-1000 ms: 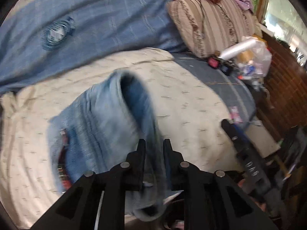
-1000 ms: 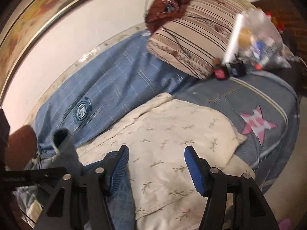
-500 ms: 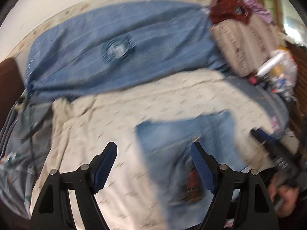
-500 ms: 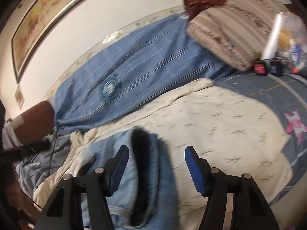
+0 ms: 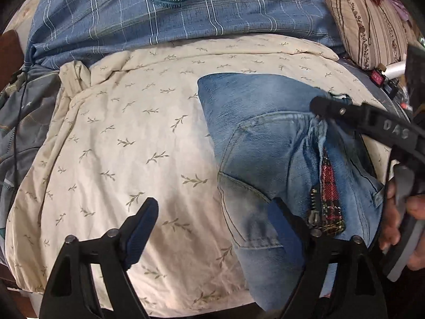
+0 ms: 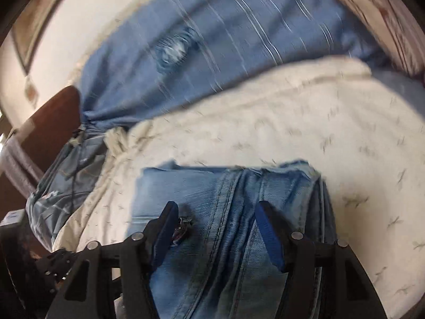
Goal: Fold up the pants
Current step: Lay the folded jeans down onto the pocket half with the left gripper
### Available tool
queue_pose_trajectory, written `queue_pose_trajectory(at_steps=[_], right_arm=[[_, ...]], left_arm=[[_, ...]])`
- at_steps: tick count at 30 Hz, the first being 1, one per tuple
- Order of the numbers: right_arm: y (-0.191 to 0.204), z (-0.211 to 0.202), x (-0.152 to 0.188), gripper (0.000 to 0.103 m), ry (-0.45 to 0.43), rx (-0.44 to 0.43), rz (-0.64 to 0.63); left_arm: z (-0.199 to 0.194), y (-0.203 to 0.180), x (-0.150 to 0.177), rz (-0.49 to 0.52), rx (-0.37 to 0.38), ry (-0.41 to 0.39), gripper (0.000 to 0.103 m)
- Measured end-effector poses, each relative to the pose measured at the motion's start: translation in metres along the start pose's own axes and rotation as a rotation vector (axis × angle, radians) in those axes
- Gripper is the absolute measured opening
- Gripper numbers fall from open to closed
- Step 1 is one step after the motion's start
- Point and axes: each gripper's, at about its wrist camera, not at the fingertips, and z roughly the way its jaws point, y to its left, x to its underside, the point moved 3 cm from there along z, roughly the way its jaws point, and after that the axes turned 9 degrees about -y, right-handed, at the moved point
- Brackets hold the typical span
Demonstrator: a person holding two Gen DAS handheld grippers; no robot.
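Observation:
Folded light-blue jeans (image 5: 265,138) lie on a cream leaf-print sheet (image 5: 119,146), with the zipper and red plaid lining (image 5: 328,194) showing. My left gripper (image 5: 212,223) hangs just above the sheet at the jeans' left edge. Its jaws are opening wide and hold nothing. In the right wrist view my right gripper (image 6: 217,226) stands open low over the jeans (image 6: 212,191), a thick seam running between its blue pads. One of its fingers (image 5: 326,107) reaches onto the jeans' far edge in the left wrist view, with a person's hand (image 5: 393,212) behind it.
A blue plaid cover (image 5: 159,13) with a round badge lies behind the sheet. A striped pillow (image 5: 372,26) sits at the back right, with small clutter beside it. Grey-blue bedding (image 5: 26,133) and a cord lie on the left. The wall (image 6: 79,40) is behind.
My left gripper let go of the jeans, opened wide and moved down and left. The jeans went from hanging to lying folded on the sheet. The right gripper swung over them.

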Motion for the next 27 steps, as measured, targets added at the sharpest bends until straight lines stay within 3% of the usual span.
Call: queue_pose_trajectory(at_steps=[7,13,18,23,27], right_arm=[[-0.002,0.004,0.0,0.065,-0.001,-0.015,-0.028],[0.01,-0.051,0.005,0.065,-0.044,0.012,-0.094],[0.005,-0.087,0.036,0.065,-0.012,-0.013,-0.048],[-0.013,-0.077,0.071,0.066,0.064,0.026,-0.022],[-0.018,-0.072,0.078,0.068,0.043,0.021,-0.01]], left_arm=[[0.011,0.0,-0.011,0.009,-0.033,0.008,0.097],[-0.02,0.005,-0.002,-0.005,-0.069,-0.043,0.097],[-0.039,0.002,0.025,-0.01,-0.073,-0.053,0.097],[-0.036,-0.001,0.051,-0.018,-0.088,-0.05,0.098],[-0.029,0.001,0.055,-0.018,-0.098,-0.053,0.103]])
